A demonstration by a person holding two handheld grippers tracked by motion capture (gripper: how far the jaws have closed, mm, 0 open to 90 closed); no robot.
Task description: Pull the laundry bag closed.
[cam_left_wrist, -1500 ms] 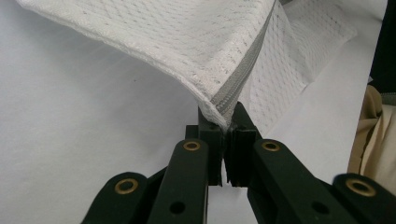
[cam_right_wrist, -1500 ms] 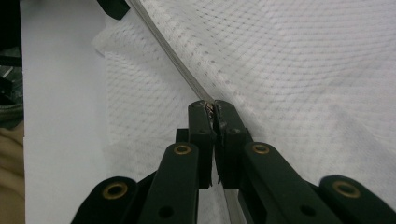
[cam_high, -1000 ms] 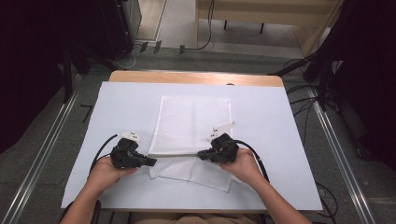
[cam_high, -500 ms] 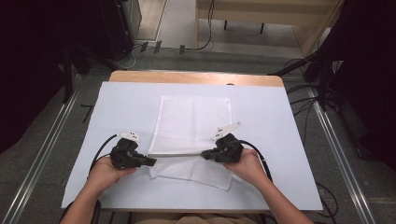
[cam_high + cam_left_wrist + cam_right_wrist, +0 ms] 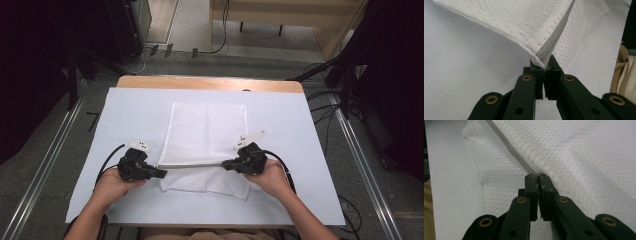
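Nearest the camera, lower frame of the high view: both forearms come in from the bottom edge, hands wrapped round the gripper bodies, wrists low and roughly level, jaws pointing inward at each other. Left gripper [image 5: 161, 173] is clenched on the left end of the zipper [image 5: 192, 164] of the mesh laundry bag [image 5: 207, 131]; its own view has the jaws pinched on the corner where zipper tape meets mesh [image 5: 543, 63]. Right gripper [image 5: 226, 163] is clenched on the zipper at its right end, apparently on the slider [image 5: 538, 176], though that bit is too small to confirm. Bag sits mid-frame on the white sheet [image 5: 300, 130] covering the worktop [image 5: 150, 81], far part flat, near edge lifted with the zipper line stretched taut between the two grippers, and a strip of mesh lying below it. Judgement: step in hand is running the zipper. To do it well, keep the left end anchored and fixed, pull the right gripper straight along the zipper line, keep tension even so the mesh doesn't bunch into the teeth. Don't lift higher; a low, level pull keeps the tape straight.
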